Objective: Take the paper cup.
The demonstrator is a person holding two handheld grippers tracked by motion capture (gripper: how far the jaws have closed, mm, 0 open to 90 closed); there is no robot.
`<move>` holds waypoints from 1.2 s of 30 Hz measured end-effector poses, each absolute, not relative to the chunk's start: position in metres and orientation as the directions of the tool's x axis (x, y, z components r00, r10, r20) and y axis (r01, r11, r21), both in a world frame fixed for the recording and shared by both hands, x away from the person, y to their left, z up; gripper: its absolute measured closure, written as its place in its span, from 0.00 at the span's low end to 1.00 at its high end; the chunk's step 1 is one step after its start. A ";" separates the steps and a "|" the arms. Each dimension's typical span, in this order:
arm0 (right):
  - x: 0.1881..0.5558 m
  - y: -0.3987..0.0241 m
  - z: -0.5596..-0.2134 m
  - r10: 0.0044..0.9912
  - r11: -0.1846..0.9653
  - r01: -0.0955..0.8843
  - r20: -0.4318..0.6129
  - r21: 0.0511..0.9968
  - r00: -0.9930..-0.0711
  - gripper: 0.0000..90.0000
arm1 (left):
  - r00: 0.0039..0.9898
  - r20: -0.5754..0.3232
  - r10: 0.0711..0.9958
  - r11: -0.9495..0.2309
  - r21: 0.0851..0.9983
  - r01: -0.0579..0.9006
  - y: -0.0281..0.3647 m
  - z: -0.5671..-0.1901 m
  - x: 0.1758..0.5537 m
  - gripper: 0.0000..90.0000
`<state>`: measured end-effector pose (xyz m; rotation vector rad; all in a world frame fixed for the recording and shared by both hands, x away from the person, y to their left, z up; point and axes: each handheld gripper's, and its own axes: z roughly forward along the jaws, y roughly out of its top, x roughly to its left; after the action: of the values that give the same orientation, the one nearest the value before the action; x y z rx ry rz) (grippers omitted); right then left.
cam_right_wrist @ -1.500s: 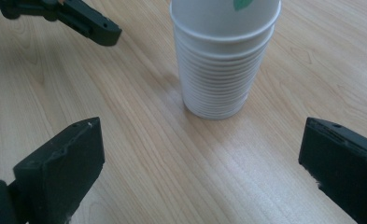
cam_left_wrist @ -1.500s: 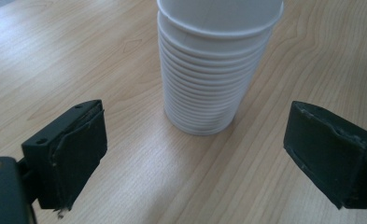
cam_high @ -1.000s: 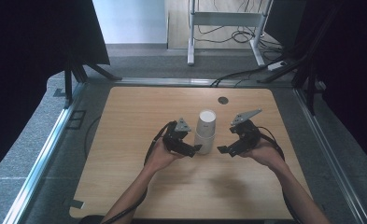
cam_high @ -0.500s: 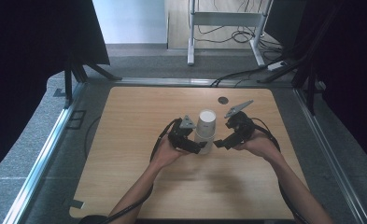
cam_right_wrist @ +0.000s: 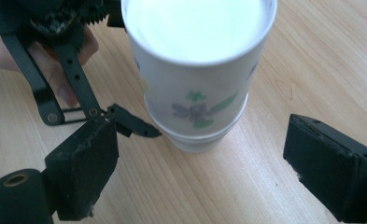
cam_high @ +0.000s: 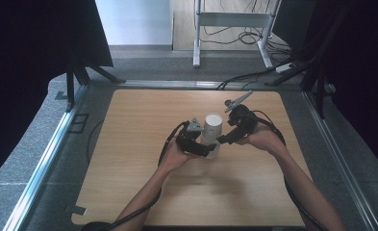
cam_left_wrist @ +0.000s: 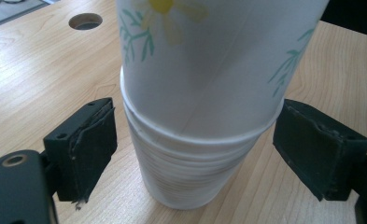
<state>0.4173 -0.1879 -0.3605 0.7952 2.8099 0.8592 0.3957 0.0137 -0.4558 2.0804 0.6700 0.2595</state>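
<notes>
High view: both grippers crowd the stack of paper cups (cam_high: 211, 132) at mid-frame on the table (cam_high: 129, 159).
Left gripper (cam_high: 202, 147) brackets the lower cups, its jaws just closing in, pads not pressing; right gripper (cam_high: 223, 139) sits higher, jaws narrowing too, gripping nothing.

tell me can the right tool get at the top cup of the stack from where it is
Probably yes. The right tool has the stack of paper cups between its open jaws, which have just been closing, pads not yet touching. The left tool brackets the lower cups, leaving the top cup free.
</notes>
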 end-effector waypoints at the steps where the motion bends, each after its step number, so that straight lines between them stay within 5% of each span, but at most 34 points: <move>1: 0.418 -0.186 -0.359 0.505 0.710 0.454 0.059 0.538 -0.861 0.14 | 0.831 -0.065 0.553 -0.444 0.820 0.360 0.013 -0.456 0.396 0.15; 19: 0.440 -0.156 -0.334 0.485 0.771 0.444 0.031 0.456 -0.874 0.19 | 0.828 -0.057 0.558 -0.433 0.831 0.349 0.012 -0.458 0.396 0.22; 36: 0.449 -0.131 -0.316 0.443 0.847 0.417 -0.002 0.329 -0.897 0.35 | 0.829 -0.048 0.558 -0.441 0.828 0.345 0.011 -0.457 0.395 0.23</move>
<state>0.4489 -0.1305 -0.3157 0.6866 2.9441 0.4979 0.3953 0.0111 -0.4572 2.0742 0.6619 0.2885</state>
